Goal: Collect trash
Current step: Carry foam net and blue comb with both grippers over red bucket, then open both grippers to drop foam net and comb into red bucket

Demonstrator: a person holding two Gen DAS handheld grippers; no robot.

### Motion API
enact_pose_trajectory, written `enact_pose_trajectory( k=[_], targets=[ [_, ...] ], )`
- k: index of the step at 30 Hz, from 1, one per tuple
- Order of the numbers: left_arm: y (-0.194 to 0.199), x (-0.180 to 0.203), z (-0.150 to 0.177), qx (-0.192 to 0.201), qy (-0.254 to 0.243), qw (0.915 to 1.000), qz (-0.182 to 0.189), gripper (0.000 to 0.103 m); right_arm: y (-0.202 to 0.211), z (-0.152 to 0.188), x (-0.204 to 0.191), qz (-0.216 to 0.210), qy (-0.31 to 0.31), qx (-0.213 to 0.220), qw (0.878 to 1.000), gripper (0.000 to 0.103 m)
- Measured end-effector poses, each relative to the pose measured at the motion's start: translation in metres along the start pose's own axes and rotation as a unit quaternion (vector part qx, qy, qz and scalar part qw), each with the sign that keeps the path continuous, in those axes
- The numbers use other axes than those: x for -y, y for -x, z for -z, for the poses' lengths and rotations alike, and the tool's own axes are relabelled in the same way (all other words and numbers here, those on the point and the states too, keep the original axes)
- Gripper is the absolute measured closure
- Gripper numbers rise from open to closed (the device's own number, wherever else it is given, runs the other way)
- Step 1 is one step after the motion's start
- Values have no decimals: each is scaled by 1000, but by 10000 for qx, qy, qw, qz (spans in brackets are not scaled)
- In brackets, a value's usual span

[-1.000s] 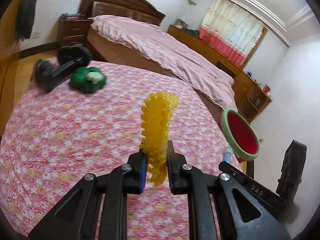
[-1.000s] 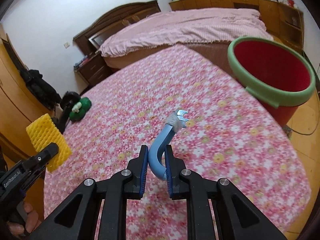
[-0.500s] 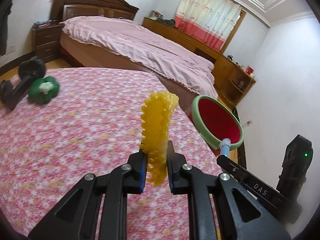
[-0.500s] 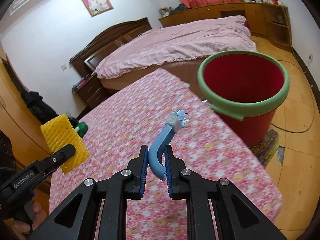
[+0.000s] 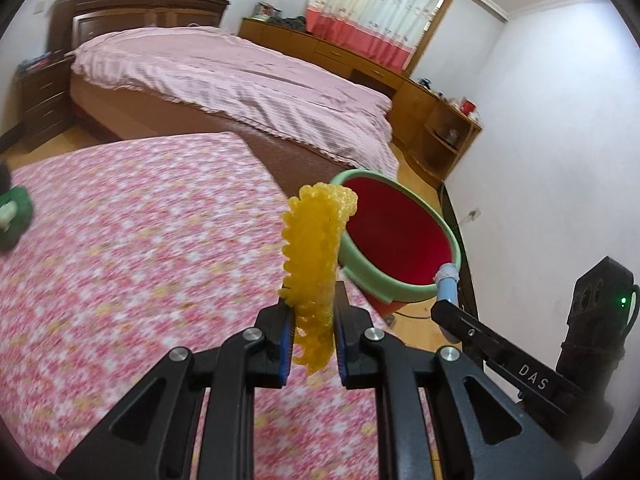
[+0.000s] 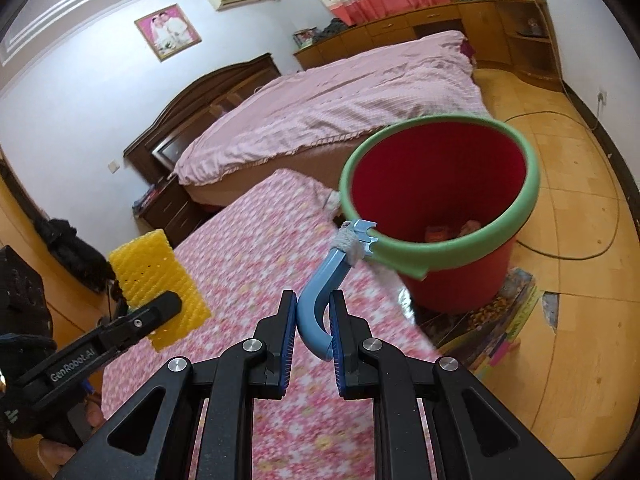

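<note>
Trash rides clamped in both grippers, yellow foam netting [image 5: 314, 256] left and blue hook [image 6: 320, 304] right, bucket [image 6: 516, 216] at one o'clock; releasing early could drop either onto the counter [image 6: 256, 256].

Pink-quilted bed [image 5: 240, 80], floral tablecloth [image 5: 120, 260], framed portrait [image 6: 168, 32].

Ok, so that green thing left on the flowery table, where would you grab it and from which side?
Only a blurred sliver of the green thing shows at the left wrist view's edge, lying low on the floral table with a pale piece on top. I'd guess come straight down and pinch across its low body. Both grippers are full: left gripper holds yellow foam net, right gripper holds blue hook.
</note>
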State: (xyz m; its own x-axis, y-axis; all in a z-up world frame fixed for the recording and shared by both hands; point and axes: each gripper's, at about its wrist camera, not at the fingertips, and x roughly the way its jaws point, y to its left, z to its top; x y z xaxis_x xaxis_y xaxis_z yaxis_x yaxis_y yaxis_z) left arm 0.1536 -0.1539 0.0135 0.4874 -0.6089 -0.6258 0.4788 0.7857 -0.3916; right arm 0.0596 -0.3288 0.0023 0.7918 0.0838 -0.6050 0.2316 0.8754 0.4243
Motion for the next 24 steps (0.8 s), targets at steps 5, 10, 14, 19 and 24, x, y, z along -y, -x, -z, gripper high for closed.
enact_pose_trajectory(
  k=[5, 10, 14, 19, 24],
  targets=[
    [-28, 20, -13, -99, -172, 9997, 146, 87, 1, -12, 21, 39, -169, 71, 9998, 87],
    [-60, 39, -22, -280, -340, 9988, 214, 87, -7, -24, 40, 74, -263, 54, 9996, 87],
    [-84, 51, -28, -389, -426, 9981, 231, 87, -15, -35, 57, 90, -368, 38, 9993, 87],
    [-121, 67, -35, -564, -483, 9969, 265, 87, -24, -48, 76, 114, -434, 19, 9990, 87],
    [-153, 80, -41, -729, -607, 9953, 215, 87, -31, -60, 93, 172, -477, 34, 9987, 87]
  ],
)
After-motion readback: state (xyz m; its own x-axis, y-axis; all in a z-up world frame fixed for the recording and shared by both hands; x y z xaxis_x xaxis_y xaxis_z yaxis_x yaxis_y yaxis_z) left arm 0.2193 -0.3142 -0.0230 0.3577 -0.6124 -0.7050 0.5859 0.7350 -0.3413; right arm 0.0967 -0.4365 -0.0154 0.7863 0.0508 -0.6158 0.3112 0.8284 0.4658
